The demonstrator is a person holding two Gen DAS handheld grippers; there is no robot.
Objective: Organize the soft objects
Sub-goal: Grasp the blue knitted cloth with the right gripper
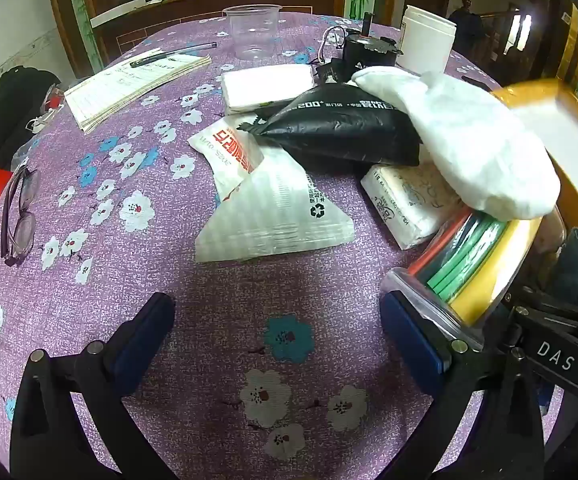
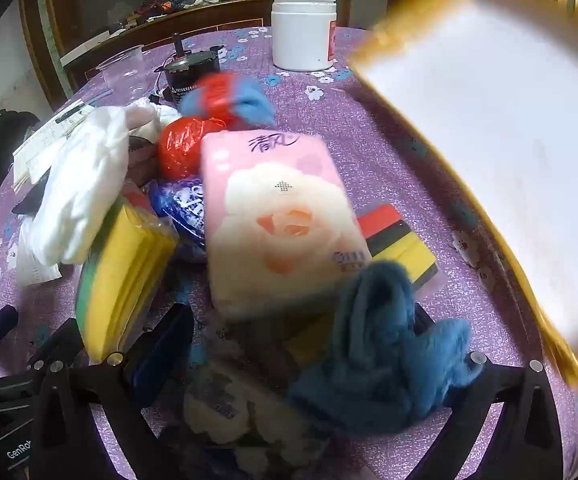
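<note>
Left gripper [image 1: 277, 344]: jaws spread wide, empty, above bare tablecloth [image 1: 249, 292].
Right gripper [image 2: 301, 344]: fully spread, holding nothing; blue fuzzy cloth [image 2: 377, 344] lies between its fingers.
Landmark: pink tissue pack [image 2: 277, 216], just beyond that cloth.
Sponge pack [image 2: 125, 268]: left of landmark.
Tray [image 2: 501, 152]: right of landmark, blurred.
Advice: probably gather the cloth's bulk before lifting.

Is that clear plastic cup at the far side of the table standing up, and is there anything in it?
The clear cup stands upright, mouth up, on the tablecloth. It looks empty: the cloth shows through its walls.
</note>
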